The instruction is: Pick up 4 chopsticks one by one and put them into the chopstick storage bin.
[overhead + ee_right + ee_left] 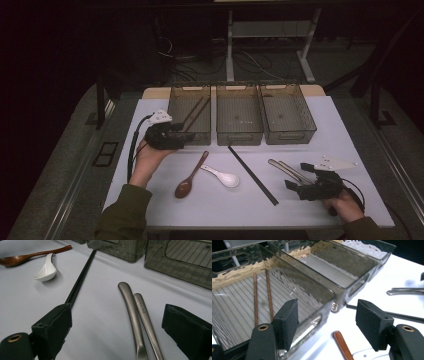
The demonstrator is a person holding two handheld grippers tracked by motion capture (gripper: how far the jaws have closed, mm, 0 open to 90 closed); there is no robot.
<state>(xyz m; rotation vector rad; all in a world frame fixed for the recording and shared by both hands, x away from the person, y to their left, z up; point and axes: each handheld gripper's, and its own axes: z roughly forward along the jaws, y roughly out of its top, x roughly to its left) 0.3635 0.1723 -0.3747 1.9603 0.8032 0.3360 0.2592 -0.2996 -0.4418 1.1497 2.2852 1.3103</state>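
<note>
We take the two metal handles as the thing in hand: in the right gripper view they lie side by side and touching, between the two black jaws, running from the bottom edge up toward the middle of the frame. In the high view these handles sit at lower right of the white table, slanting from upper left down to lower right, straight into the right gripper. Its jaws stand wide apart and hold nothing, so we judge that closing across the handles' long axis is what comes next. The black chopsticks lie just left of them on a similar slant. The left gripper, at the near wall of the left bin, is well apart from the handles, jaws open and empty.
</note>
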